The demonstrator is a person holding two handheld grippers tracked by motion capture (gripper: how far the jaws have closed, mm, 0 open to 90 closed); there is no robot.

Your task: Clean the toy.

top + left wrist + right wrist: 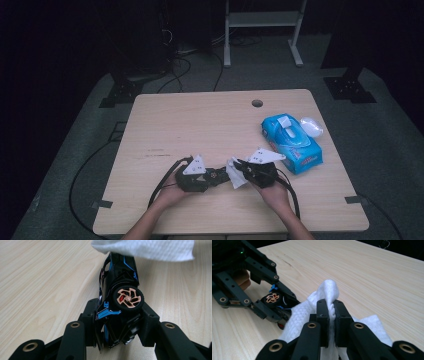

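Here the toy car [120,297] sits clamped in the left claw [117,322].

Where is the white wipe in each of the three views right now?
High view: the white wipe lies low and centre, between the two grippers.
Left gripper view: the top edge, over the far end of the toy car.
Right gripper view: bottom centre, pinched in the right gripper.
Shared landmark: the toy car's copper-spoked wheel.
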